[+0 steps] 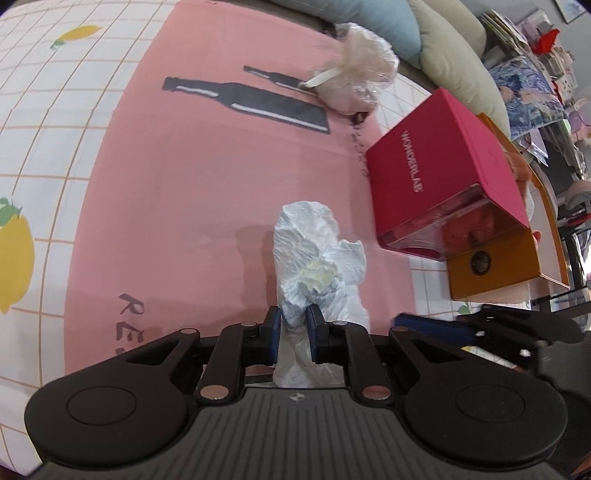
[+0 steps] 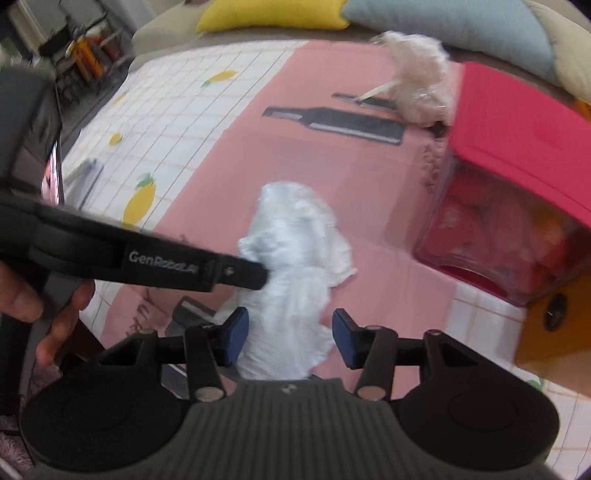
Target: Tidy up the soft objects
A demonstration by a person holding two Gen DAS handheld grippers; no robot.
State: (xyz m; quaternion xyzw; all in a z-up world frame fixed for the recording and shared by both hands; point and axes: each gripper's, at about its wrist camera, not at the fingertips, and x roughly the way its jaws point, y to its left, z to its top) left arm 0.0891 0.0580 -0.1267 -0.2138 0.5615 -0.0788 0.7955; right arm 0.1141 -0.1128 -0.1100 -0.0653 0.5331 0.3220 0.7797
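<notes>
Pink bench (image 1: 192,206) ahead: left gripper (image 1: 294,318) pinches the crumpled white cloth (image 1: 314,258); right gripper (image 2: 289,334), spread, should clamp low before lifting.

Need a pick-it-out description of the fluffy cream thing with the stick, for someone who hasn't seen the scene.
Start at the pink mat printed with dark bottles. At its far edge, before the cushions and past the red-lidded box, lies the fluffy cream bundle, wrapped in clear plastic. Its pale stick handle sets it apart from the crumpled white cloth.
</notes>
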